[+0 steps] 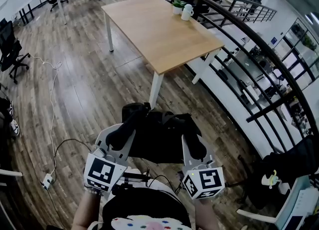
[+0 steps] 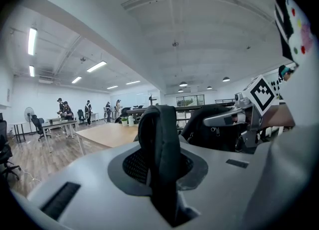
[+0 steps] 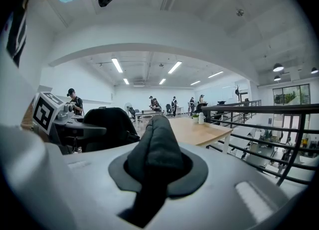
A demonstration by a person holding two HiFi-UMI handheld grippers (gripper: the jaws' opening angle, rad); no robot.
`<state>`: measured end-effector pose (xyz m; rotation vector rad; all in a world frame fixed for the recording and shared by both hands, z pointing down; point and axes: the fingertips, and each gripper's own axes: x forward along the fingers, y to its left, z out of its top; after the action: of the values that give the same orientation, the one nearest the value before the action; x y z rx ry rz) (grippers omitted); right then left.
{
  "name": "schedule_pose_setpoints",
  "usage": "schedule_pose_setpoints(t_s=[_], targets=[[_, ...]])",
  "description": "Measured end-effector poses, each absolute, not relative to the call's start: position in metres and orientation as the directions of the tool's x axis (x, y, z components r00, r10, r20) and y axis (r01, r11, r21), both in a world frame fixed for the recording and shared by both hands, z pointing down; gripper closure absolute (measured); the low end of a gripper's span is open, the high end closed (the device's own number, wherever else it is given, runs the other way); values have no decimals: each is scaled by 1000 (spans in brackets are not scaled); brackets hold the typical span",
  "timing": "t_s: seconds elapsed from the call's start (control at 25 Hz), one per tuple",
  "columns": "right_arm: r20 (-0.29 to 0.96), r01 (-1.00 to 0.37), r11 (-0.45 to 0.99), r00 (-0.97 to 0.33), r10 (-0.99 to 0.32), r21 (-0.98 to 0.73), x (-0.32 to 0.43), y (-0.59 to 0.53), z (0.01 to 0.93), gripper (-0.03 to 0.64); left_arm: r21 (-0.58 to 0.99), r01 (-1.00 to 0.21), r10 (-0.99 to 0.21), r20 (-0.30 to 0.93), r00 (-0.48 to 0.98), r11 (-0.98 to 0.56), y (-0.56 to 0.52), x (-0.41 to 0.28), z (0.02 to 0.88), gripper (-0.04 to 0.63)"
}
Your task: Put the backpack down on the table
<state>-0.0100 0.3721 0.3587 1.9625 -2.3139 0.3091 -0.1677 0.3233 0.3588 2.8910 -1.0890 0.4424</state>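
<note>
The black backpack (image 1: pixel 157 134) hangs in the air between my two grippers, above the wooden floor and short of the table (image 1: pixel 159 30). My left gripper (image 1: pixel 121 133) is shut on one black shoulder strap (image 2: pixel 158 139), which fills the gap between its jaws. In the same way my right gripper (image 1: pixel 194 148) is shut on the other strap (image 3: pixel 155 147). The light wooden table (image 2: pixel 107 133) stands ahead on white legs, and the right gripper view shows the table (image 3: pixel 199 130) too. The backpack's lower part is hidden behind the grippers.
A white jug (image 1: pixel 187 11) and a small potted plant (image 1: pixel 178 6) stand at the table's far end. A dark metal railing (image 1: pixel 259 50) runs along the right. Office chairs (image 1: pixel 10 45) stand at the left. A white cable (image 1: pixel 51 99) and power strip (image 1: pixel 47 180) lie on the floor.
</note>
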Motion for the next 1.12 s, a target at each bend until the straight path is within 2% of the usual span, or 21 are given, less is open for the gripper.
schedule_pose_setpoints(t_s=[0.48, 1.12], targets=[[181, -985, 146, -162, -970, -96, 12, 384, 358, 552, -92, -650, -649, 253, 717, -754, 337, -146, 358, 535], [153, -987, 135, -147, -977, -87, 25, 317, 357, 552, -94, -652, -655, 217, 724, -752, 269, -133, 356, 535]])
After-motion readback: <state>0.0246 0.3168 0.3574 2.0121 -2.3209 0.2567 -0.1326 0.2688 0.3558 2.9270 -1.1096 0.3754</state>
